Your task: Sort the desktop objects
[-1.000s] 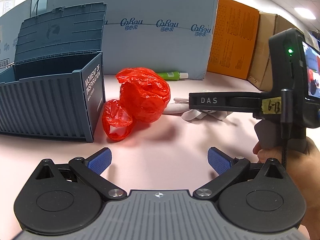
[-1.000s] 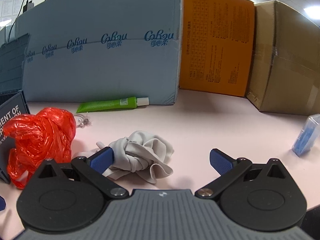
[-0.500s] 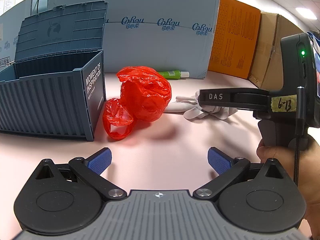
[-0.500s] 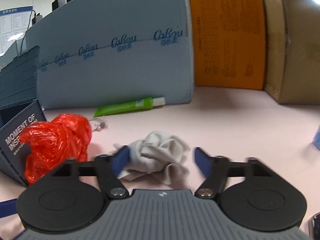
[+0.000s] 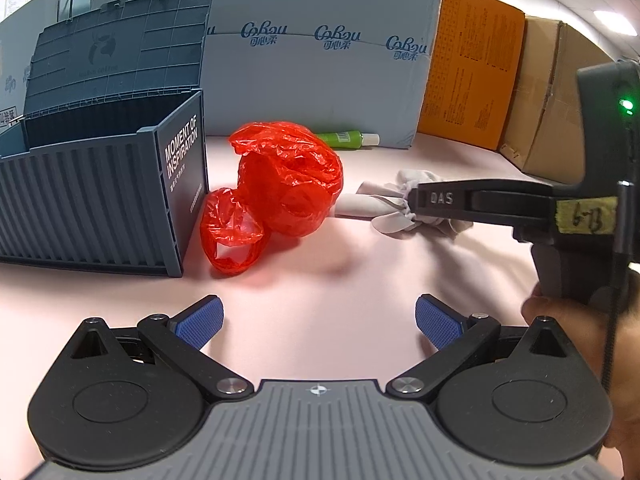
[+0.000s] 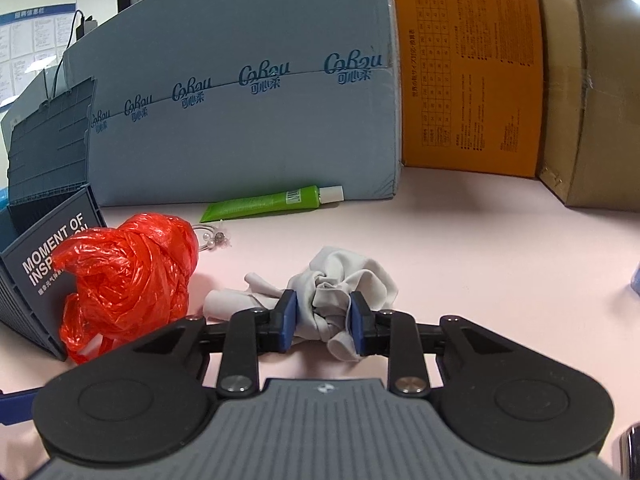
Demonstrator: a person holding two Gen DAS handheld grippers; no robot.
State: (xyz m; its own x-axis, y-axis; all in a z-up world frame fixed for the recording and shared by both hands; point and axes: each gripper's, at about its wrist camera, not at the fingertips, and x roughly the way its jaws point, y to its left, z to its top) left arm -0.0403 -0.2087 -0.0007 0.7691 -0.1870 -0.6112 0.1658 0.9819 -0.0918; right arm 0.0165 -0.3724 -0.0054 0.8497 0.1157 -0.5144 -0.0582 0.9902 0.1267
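Grey cloth (image 6: 344, 280) mid-tabletop (image 6: 460, 248), nr red bag (image 6: 124, 272) | R gripper (image 6: 323, 316) just closed, pinching its bunched folds | L gripper (image 5: 318, 320) spread, empty | advice: lift slow, check loose tail clears bag, then to blue bin (image 5: 92, 196).

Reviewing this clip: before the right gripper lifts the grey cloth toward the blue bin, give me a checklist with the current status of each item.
1. Right gripper has just closed, pads on the grey cloth: ok.
2. Whole cloth gathered: not ok, a tail trails left.
3. Cloth clear of the red plastic bag: ok.
4. Blue bin open, lid up: ok.
5. Room inside bin: cannot tell.
6. Left gripper open, holding nothing: ok.
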